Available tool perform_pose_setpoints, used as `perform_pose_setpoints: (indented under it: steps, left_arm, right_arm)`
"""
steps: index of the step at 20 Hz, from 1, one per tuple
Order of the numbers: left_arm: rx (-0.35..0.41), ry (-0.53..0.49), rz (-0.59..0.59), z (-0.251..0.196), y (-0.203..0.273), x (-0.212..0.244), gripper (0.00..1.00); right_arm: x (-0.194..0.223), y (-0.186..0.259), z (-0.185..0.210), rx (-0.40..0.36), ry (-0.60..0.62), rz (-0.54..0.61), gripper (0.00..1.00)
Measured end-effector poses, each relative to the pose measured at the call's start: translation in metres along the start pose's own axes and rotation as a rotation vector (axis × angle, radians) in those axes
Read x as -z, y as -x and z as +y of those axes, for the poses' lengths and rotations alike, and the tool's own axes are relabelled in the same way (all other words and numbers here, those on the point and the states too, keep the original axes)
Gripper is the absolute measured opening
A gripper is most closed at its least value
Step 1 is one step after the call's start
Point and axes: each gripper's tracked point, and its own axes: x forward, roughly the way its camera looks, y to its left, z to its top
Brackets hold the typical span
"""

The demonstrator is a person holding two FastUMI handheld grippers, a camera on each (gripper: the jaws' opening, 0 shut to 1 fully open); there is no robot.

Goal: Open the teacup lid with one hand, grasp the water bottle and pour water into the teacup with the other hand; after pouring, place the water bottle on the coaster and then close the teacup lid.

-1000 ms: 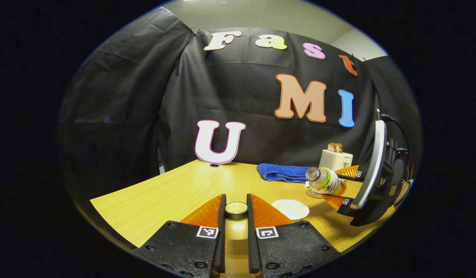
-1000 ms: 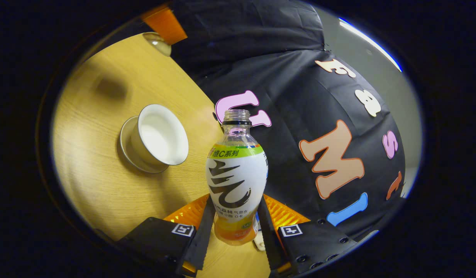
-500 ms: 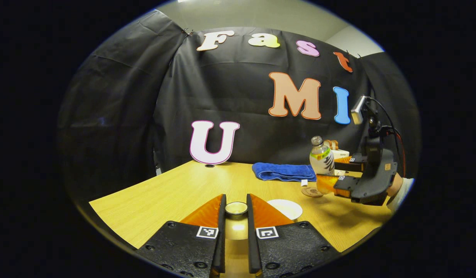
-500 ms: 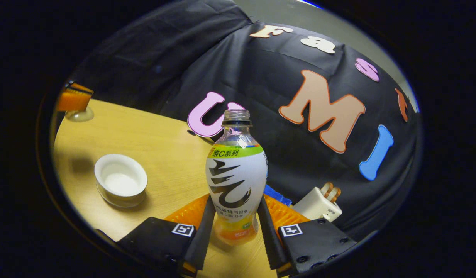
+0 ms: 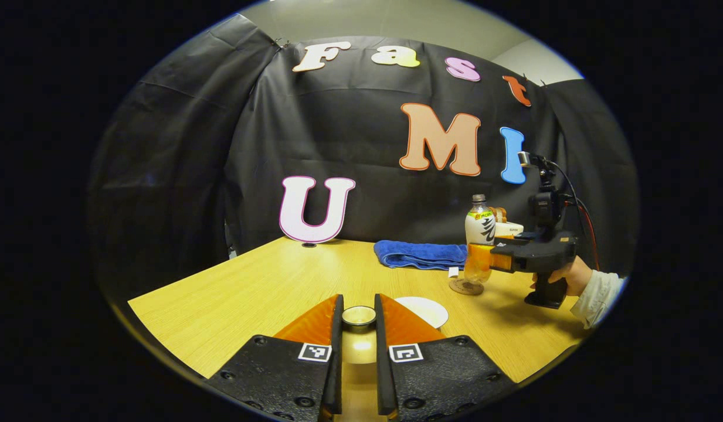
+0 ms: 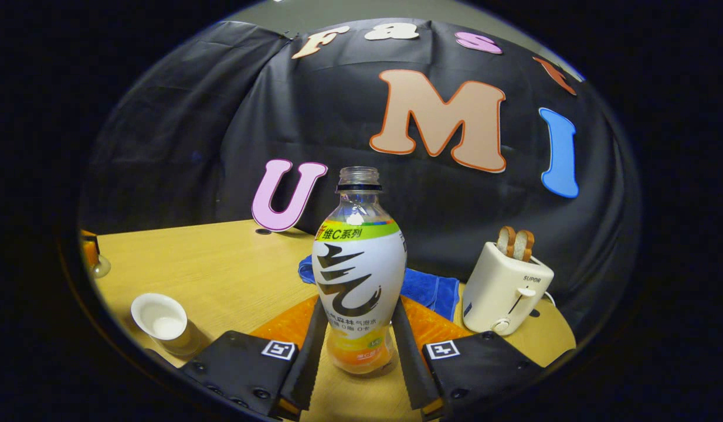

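Setting the water bottle (image 6: 359, 275) down onto the coaster (image 5: 466, 286), at the right of the left gripper view, upright and gripped low on its body between the fingers of the right gripper (image 6: 356, 351), both pressing on it. Judging the base to be at or just touching the coaster, though contact cannot be told for certain. Doing it well: keeping the bottle vertical, since the neck is uncapped and liquid is sitting in the bottom; lowering until the base is resting flat and centred on the coaster; only then spreading the fingers and backing straight away, avoiding the toaster (image 6: 505, 287) and blue towel (image 6: 428, 288) just behind. Holding the teacup lid (image 5: 359, 316) by its knob, at the bottom centre of the left gripper view, clamped between the fingers of the left gripper (image 5: 357, 323), waiting above the tabletop (image 5: 267, 287). Leaving the teacup (image 6: 160, 319) uncovered at the lower left of the right gripper view, well apart from the bottle. Counting: one bottle, one coaster, one teacup, one lid, one towel, one toaster with two slices in it.
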Motion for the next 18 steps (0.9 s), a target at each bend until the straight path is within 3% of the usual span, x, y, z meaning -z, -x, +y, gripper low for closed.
perform_pose_setpoints:
  steps: [5,18]
  left_arm:
    - [0.009,-0.004,-0.001,-0.002,0.003,-0.002,0.21]
    - [0.002,-0.008,-0.003,0.000,0.005,-0.001,0.21]
  right_arm:
    - [0.010,-0.015,-0.012,0.006,-0.135,0.026,0.65]
    - [0.028,-0.029,-0.019,0.047,-0.157,0.036,0.66]
